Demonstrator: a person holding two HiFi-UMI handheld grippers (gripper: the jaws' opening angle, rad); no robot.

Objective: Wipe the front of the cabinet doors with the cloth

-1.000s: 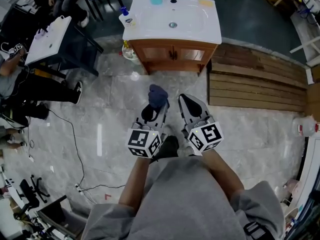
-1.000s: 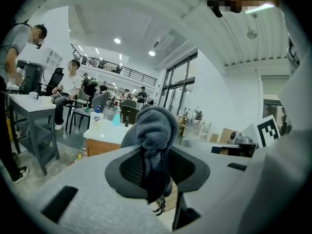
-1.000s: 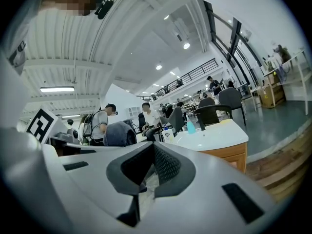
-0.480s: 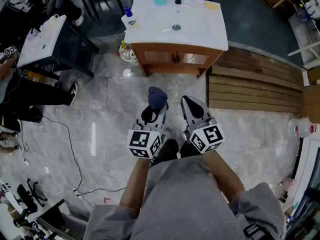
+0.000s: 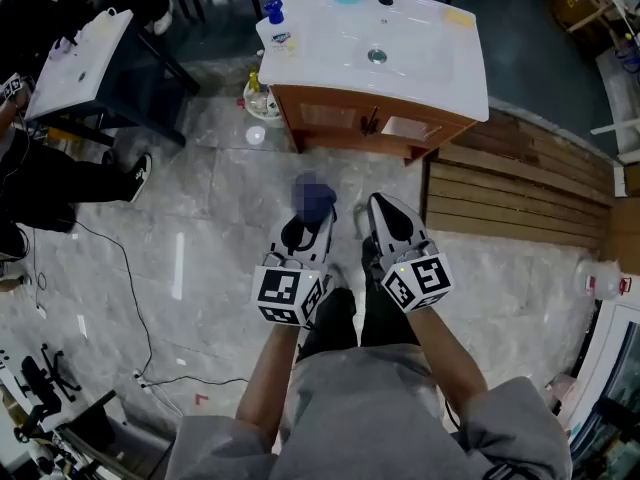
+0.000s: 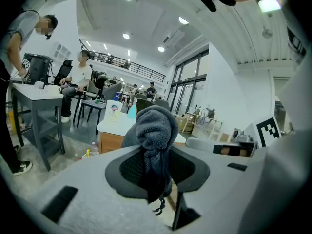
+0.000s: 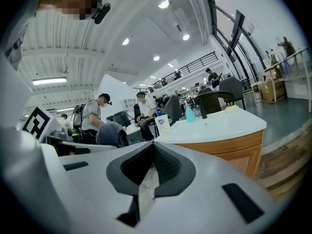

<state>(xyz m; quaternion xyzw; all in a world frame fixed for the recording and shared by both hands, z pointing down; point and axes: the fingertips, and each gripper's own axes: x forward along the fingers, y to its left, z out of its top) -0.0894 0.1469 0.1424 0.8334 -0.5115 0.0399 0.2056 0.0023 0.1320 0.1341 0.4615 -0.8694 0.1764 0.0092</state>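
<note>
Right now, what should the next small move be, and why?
Probably carry the left gripper forward and down toward the cabinet doors. It is shut on the cloth, but the doors stand well ahead of it, with no contact, so wiping cannot start. The right gripper is shut and empty.

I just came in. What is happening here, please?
A person stands on the marble floor with a gripper in each hand. The left gripper is shut on a dark cloth, which bunches up above its jaws. The right gripper is shut and holds nothing. Both point toward the wooden cabinet under the white sink top, some way ahead. The cloth is apart from the cabinet doors, so wiping has not yet begun.
</note>
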